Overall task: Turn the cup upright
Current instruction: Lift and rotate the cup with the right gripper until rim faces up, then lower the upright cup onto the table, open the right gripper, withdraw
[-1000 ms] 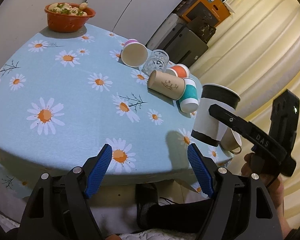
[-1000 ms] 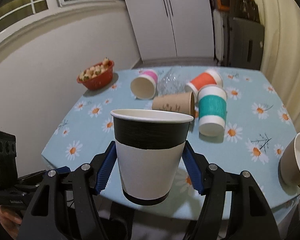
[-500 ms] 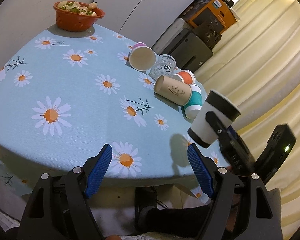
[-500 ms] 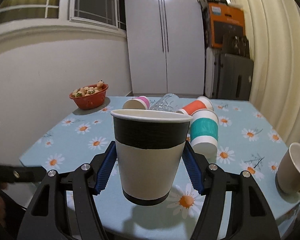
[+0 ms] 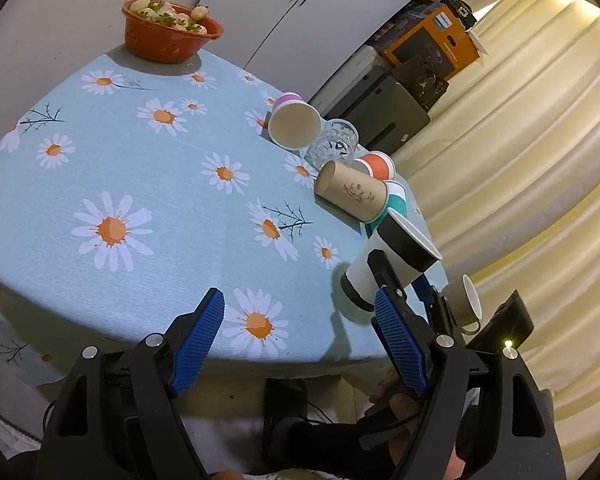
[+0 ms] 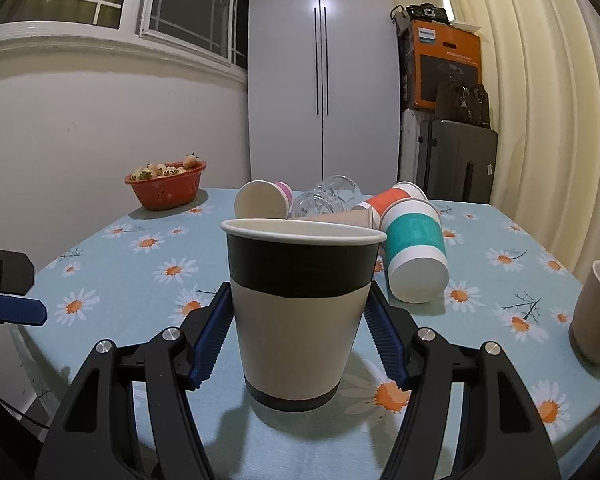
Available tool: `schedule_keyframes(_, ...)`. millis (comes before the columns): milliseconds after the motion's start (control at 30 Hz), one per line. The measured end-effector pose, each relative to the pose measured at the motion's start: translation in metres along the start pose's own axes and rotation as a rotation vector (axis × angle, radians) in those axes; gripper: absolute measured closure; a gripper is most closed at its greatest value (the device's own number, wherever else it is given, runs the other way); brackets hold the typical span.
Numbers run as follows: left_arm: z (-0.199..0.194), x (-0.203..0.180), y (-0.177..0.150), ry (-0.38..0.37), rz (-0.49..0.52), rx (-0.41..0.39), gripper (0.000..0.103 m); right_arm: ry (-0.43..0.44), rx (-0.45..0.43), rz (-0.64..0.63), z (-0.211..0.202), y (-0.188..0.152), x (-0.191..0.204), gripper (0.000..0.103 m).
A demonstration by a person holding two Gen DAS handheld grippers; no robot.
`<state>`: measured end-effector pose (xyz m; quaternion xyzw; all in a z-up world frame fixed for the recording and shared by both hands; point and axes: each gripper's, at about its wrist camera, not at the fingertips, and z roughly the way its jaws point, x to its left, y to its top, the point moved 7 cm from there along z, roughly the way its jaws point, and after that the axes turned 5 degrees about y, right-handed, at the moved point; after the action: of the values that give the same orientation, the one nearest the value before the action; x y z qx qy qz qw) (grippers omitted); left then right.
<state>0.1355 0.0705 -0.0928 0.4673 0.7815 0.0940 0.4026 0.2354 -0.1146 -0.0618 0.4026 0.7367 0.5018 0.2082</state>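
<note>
My right gripper (image 6: pixel 300 344) is shut on a black-and-white paper cup (image 6: pixel 300 312), which stands upright with its base at or just above the daisy tablecloth (image 6: pixel 140 280) near the front edge. In the left wrist view the same cup (image 5: pixel 384 264) shows at the right, held by the right gripper (image 5: pixel 404 280). My left gripper (image 5: pixel 296 344) is open and empty, just off the table's front edge, left of the cup.
Several cups lie on their sides at mid-table: a pink one (image 6: pixel 262 205), a clear glass (image 6: pixel 326 200), an orange one (image 6: pixel 392 200), a brown one (image 5: pixel 350 194), a teal one (image 6: pixel 416 254). A beige mug (image 6: pixel 596 312) stands at right. A red bowl of food (image 6: pixel 166 188) sits far left.
The right gripper has carried the black-and-white cup forward and down over the table's front edge. The left gripper stayed open and shifted slightly.
</note>
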Motion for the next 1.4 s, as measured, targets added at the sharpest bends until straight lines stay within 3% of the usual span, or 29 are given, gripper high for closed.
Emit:
schedule_keyframes(267, -0.001, -0.001, 0.0, 0.0, 0.006, -0.004, 0.027, -0.046, -0.034, -0.045, 0.002, -0.007, 0.005, 0.037)
schedule_keyframes(733, -0.001, -0.001, 0.001, 0.008, 0.018, -0.011, 0.027, -0.027, 0.002, -0.03, 0.0, -0.013, 0.008, 0.036)
schedule_keyframes(800, -0.001, 0.0, 0.001, 0.008, 0.018, -0.012, 0.027, -0.026, 0.004, -0.017, -0.002, -0.012, 0.007, 0.026)
schedule_keyframes(900, -0.001, 0.0, 0.002, 0.014, 0.022, -0.016, 0.027, -0.018, 0.005, 0.0, -0.005, -0.01, 0.006, 0.018)
schedule_keyframes(1400, -0.011, -0.007, 0.0, 0.027, 0.073, -0.05, 0.027, 0.021, 0.026, 0.045, -0.059, 0.006, 0.001, 0.005)
